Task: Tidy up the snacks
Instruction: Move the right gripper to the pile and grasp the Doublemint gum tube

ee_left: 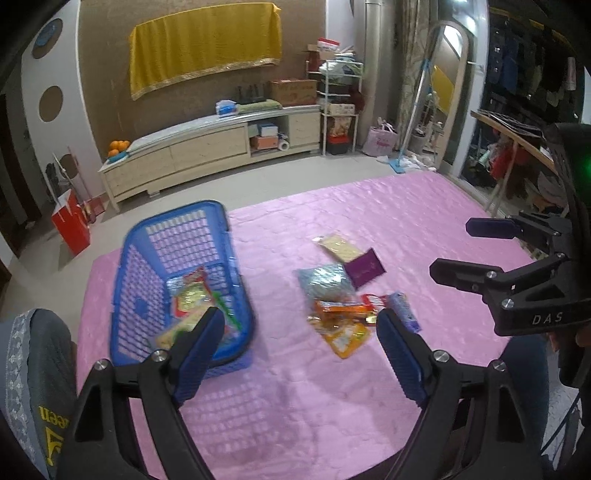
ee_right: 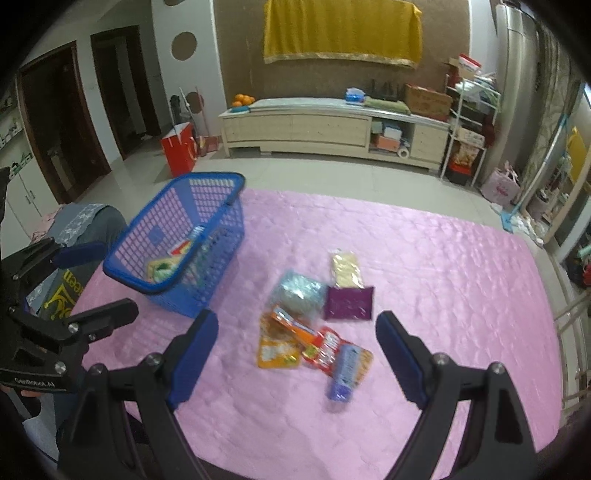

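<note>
"DAS" marks the right hand-held gripper; "GenRobot.AI" the left hand-held gripper.

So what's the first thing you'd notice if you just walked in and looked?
Probably the bright blue basket on the left side of the pink cover, with a few snack packets already inside it. Next, the colourful pile of snack packets lying loose in the middle of the cover, to the right of the basket. Behind it all, a big yellow cloth hangs on the brown wall above a long low cabinet.
</note>
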Demonstrator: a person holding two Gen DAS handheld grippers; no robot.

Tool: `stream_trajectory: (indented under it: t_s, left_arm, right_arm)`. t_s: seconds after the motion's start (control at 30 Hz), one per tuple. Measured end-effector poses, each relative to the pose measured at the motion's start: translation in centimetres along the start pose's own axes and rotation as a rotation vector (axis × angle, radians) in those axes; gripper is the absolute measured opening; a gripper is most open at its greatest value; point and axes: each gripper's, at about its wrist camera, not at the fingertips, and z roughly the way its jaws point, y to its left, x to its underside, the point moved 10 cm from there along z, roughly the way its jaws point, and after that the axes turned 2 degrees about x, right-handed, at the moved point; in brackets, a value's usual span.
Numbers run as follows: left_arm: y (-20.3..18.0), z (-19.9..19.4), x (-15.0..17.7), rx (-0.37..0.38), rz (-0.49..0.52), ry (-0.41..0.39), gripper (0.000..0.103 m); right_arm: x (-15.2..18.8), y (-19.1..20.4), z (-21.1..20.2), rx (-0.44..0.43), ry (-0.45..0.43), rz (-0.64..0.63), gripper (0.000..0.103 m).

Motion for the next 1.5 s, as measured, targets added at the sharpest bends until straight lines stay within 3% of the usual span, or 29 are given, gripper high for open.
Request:
stream_trajectory:
  t_s: [0.4, 0.83, 0.93, 1.07, 1.13, 1.33, 1.5]
  left_arm:
    - [-5.0, 5.8, 1.9, 0.027, 0.011, 0.099, 0.083]
    - [-5.0, 11.8, 5.0, 0.042, -0.027, 0.223, 0.083]
    - [-4.8, 13.1, 5.9, 0.052, -0.043, 0.252, 0.083]
    - [-4.7, 14.5, 6.7, 0.068, -0.06, 0.279, 0.083]
    - [-4.7, 14.7, 6.8, 0.071, -0.063, 0.286, 0.083]
    - [-4.7, 14.8, 6.9, 0.083, -0.085, 0.287, 0.083]
    - [-5.0, 14.5, 7.0, 0.074, -0.082, 0.275, 0.083]
  right_arm:
    - [5.3, -4.3, 3.6, 0.002, 0.107, 0.034, 0.09]
    - [9.6, -5.4, 10.2, -0.041, 0.243, 0.06, 0.089]
    - [10.5, -5.4, 11.8, -0.044, 0.278, 0.057, 0.077]
    - [11.4, -5.3, 13.6, -0.037, 0.321, 0.054, 0.068]
    - [11.7, -5.2, 14.2, -0.034, 0.339, 0.045, 0.056]
    - [12.4, -4.7, 14.5, -0.024, 0.339, 0.011, 0.039]
    - [13.3, -4.3, 13.7, -0.06, 0.325, 0.005, 0.038]
